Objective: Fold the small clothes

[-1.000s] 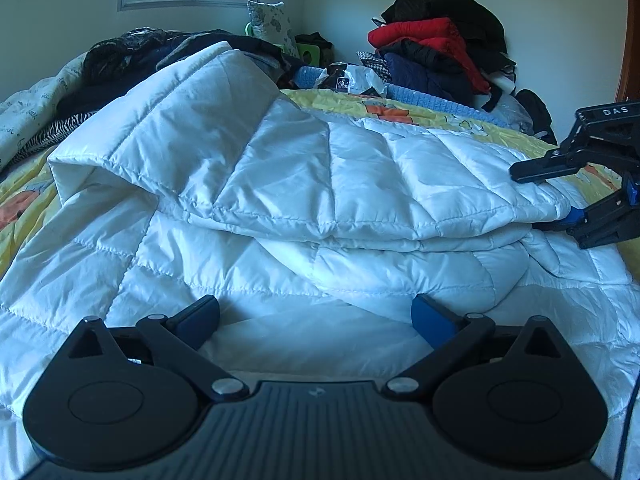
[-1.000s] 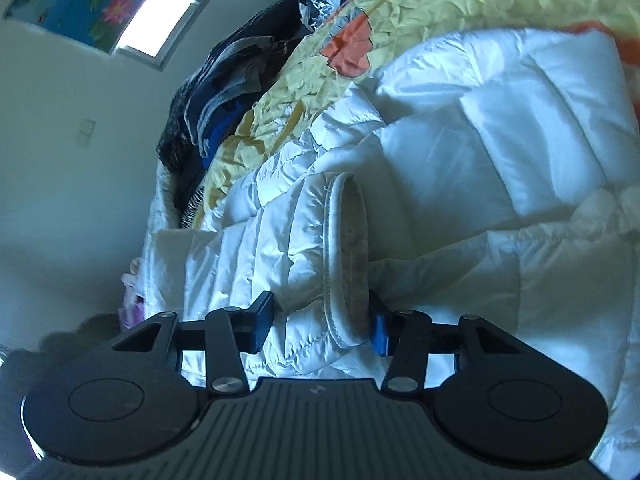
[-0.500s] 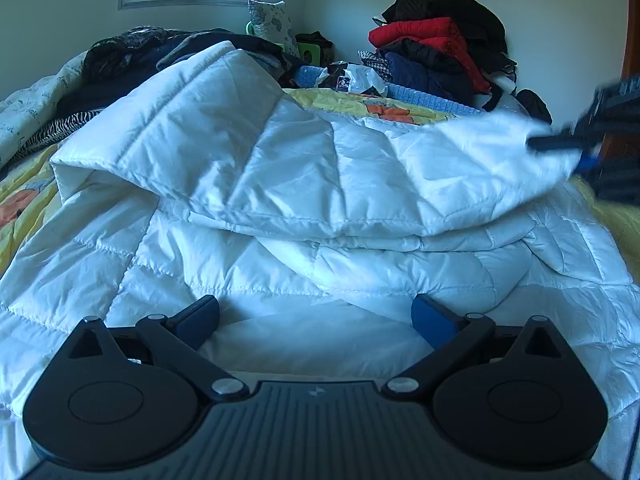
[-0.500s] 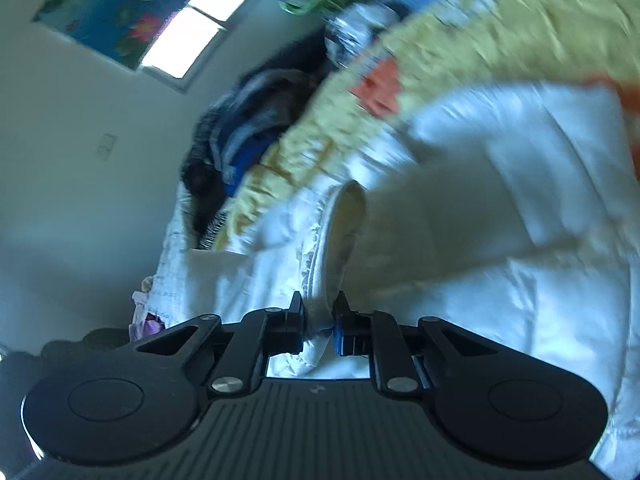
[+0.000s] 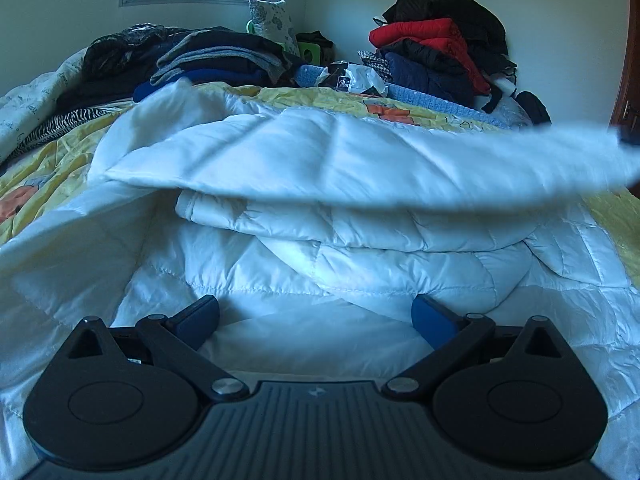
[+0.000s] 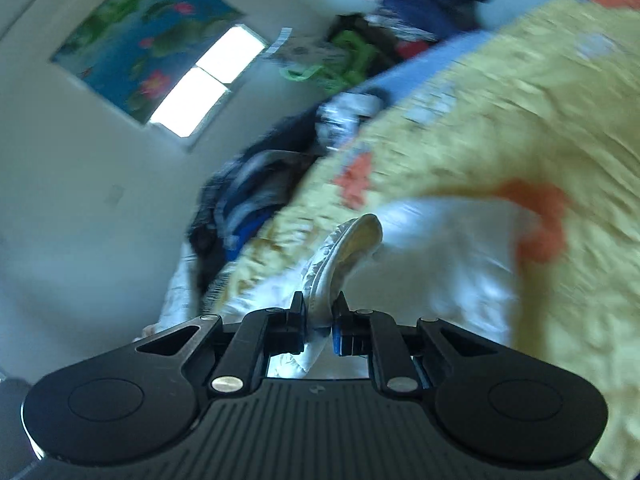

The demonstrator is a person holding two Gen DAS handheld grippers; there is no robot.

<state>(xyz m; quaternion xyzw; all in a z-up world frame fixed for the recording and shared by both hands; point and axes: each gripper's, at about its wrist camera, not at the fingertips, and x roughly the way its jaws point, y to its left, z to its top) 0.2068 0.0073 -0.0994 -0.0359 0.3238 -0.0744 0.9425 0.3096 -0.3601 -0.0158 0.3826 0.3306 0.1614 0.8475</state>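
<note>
White quilted jacket (image 5: 360, 264) lies spread over the yellow patterned bedspread (image 5: 52, 168) on the bed, its padded layers bunched in folds just ahead of the left gripper (image 5: 316, 316). That gripper rests low over the fabric with its blue pads wide apart and nothing pinched between them, only jacket cloth lying under the gap. One sleeve (image 5: 400, 164) of the jacket is lifted clear of the rest and stretched across the left wrist view toward the right edge, blurred with motion. In the right wrist view the right gripper (image 6: 320, 320) is narrow and clamped on the sleeve's ribbed cuff (image 6: 344, 248), which stands up between its fingers. Beyond the jacket, a dark heap of clothes (image 5: 192, 64) sits at the far left of the bed, and a red and black pile (image 5: 436, 44) is stacked against the wall under the corner
</note>
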